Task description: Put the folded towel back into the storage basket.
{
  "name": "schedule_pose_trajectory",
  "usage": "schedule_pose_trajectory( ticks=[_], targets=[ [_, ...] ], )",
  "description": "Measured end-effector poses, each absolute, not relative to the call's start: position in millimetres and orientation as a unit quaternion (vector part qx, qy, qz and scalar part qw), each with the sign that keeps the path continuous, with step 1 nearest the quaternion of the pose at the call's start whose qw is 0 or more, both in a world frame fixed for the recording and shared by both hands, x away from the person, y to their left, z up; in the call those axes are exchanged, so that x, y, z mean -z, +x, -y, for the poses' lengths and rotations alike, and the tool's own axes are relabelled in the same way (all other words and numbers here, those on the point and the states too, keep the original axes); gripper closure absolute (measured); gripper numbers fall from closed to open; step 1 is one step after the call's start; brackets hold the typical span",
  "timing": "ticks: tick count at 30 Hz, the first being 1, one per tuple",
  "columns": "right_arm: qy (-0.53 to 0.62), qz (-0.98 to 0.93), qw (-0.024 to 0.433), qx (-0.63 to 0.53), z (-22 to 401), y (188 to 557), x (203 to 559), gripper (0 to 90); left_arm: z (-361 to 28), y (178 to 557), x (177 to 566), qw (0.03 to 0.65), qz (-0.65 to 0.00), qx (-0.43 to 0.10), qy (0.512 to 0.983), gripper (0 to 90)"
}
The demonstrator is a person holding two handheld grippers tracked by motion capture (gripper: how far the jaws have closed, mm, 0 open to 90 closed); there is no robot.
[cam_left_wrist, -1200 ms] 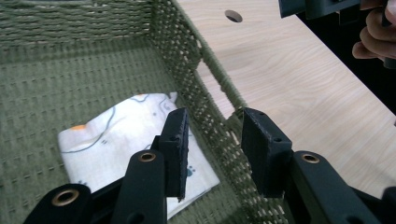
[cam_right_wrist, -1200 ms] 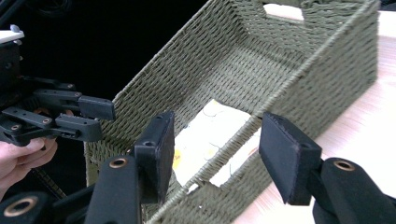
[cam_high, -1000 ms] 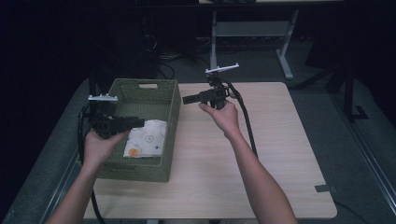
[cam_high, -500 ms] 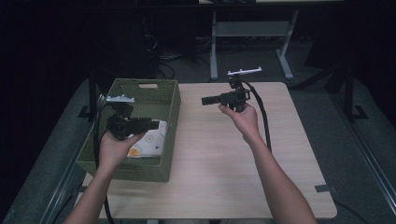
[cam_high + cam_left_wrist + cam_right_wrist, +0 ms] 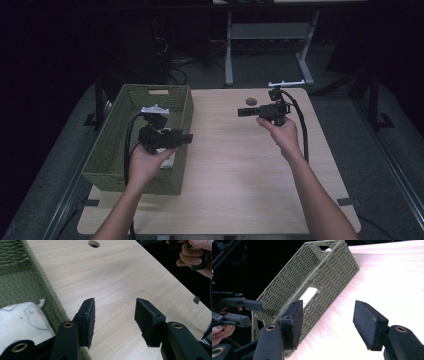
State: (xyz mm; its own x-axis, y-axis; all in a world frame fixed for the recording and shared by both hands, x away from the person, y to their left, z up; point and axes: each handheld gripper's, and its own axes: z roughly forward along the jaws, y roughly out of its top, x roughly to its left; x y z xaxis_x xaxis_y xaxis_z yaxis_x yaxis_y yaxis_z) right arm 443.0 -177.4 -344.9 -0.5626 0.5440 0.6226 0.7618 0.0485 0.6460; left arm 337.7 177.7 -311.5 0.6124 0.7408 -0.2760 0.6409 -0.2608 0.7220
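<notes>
My left gripper [image 5: 188,137] hangs over the right wall of a green woven basket [image 5: 117,135], pointing right, toward the table. Its jaws [image 5: 115,315] stand open with nothing between them and have just been opening. A white cloth-like item with orange marks [image 5: 22,317] lies in the basket, below the left hand. My right gripper [image 5: 242,112] is held above the far right part of the wooden table [image 5: 225,165] and points left, toward the basket [image 5: 332,272]. Its jaws [image 5: 328,315] are also open and empty, and have just been opening a little.
A round cable hole [image 5: 251,101] sits in the tabletop near its far edge. The left gripper [image 5: 249,312] appears at the left of the right gripper view. Metal table legs [image 5: 229,55] stand on the dark floor beyond.
Both hands have shifted to the right. The left gripper went from over the basket's left part to over its right wall. The right gripper went from the table's far middle toward its right.
</notes>
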Motion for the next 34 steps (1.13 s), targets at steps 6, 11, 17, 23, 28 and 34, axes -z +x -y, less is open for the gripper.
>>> schedule_pose_trajectory(
  ticks=[6, 11, 17, 23, 28, 34],
  targets=[
    [-0.466, 0.71, 0.101, 0.519, 199, 435, 353, 40.6, -159, 335, 318, 0.428, -0.431, -0.049, 0.793, 50.7],
    [-0.474, 0.705, 0.099, 0.518, 216, 429, 358, 40.4, -147, 334, 321, 0.428, -0.425, -0.047, 0.797, 50.4],
    [-0.485, 0.699, 0.093, 0.516, 233, 423, 364, 40.3, -129, 333, 324, 0.429, -0.412, -0.038, 0.803, 50.1],
    [-0.497, 0.694, 0.091, 0.513, 251, 415, 371, 40.0, -108, 331, 329, 0.428, -0.397, -0.027, 0.811, 49.8],
    [-0.503, 0.695, 0.088, 0.506, 262, 408, 376, 39.5, -93, 327, 333, 0.425, -0.386, -0.02, 0.818, 49.3],
    [-0.51, 0.693, 0.082, 0.503, 277, 399, 385, 38.9, -81, 324, 340, 0.421, -0.375, -0.012, 0.826, 48.3]
  ],
)
